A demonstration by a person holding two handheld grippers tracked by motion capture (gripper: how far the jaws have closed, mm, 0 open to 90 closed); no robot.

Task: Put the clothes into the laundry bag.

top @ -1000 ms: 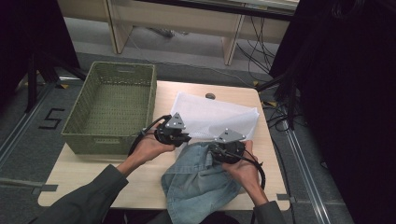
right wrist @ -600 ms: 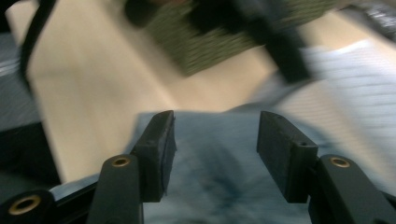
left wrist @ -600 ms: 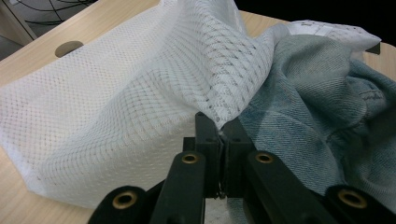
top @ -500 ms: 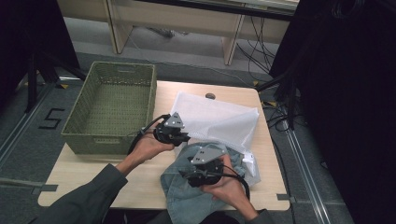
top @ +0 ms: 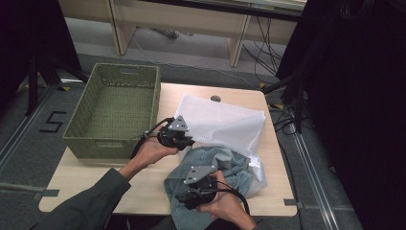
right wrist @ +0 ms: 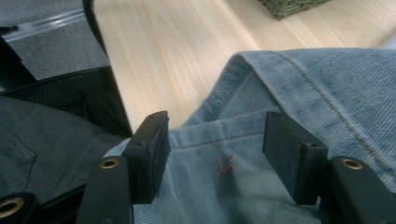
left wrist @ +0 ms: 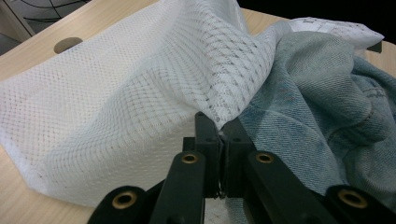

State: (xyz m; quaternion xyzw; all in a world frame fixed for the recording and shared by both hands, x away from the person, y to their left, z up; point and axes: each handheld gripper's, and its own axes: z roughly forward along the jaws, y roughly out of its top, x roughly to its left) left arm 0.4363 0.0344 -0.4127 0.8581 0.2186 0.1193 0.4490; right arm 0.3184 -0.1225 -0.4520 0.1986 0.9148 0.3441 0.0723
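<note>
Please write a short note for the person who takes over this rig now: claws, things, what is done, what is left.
Left claw: shut on the edge of the white mesh bag, holding its mouth up.
Right claw: open, its jaws have just been opening, over the near end of the jeans; nothing gripped.
Jeans: partly at the bag's mouth, most on the table.
Green basket: at the left.
Left to do, probably: push the jeans inside.

Grey long sleeve (top: 91,203); black tongs (top: 190,141), brass-coloured rivets, grey three-cornered top plates, black trailing cables.
</note>
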